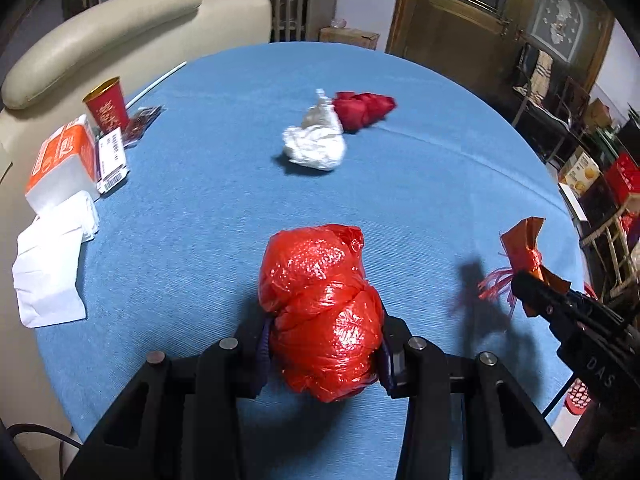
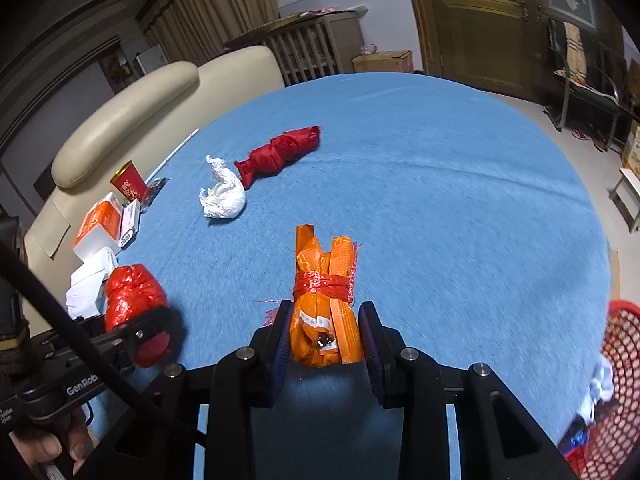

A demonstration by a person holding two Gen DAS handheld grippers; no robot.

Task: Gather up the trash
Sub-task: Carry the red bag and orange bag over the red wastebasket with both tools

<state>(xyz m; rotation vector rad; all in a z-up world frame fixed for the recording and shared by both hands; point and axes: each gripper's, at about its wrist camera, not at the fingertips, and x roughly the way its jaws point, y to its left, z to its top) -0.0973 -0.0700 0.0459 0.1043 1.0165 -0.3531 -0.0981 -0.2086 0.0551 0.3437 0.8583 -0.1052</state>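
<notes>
1. My left gripper (image 1: pixel 326 354): its fingers are clamped on a knotted red plastic bag (image 1: pixel 324 312), pads pressing both sides of its lower half. The bag is held above the blue desk (image 1: pixel 440 184). The right wrist view shows the same bag (image 2: pixel 134 300) at the lower left, in that gripper.
2. My right gripper (image 2: pixel 326 344): its fingers are closed on an orange wrapper bundle (image 2: pixel 326 304) tied round the middle with red mesh string. The bundle stands upright between the pads. In the left wrist view it appears at the right edge (image 1: pixel 524 250), over the desk's rim.
3. Crumpled white plastic bag (image 1: pixel 316 142): lying on the desk near its middle, well apart from both grippers.
4. Dark red knotted bag (image 1: pixel 364 110): lying on the desk just beyond the white one, touching it or nearly so; which, I cannot tell.
5. Red mesh basket (image 2: pixel 618 384): at the lower right beside the desk's edge, with some white and dark scraps inside.
6. Left side of the desk: an orange-and-white tissue pack (image 1: pixel 60 164), loose white tissues (image 1: pixel 52 276), a red paper cup (image 1: pixel 107 106), a barcoded box (image 1: pixel 112 160).
7. Cream sofa (image 1: pixel 120 36): behind the desk.
</notes>
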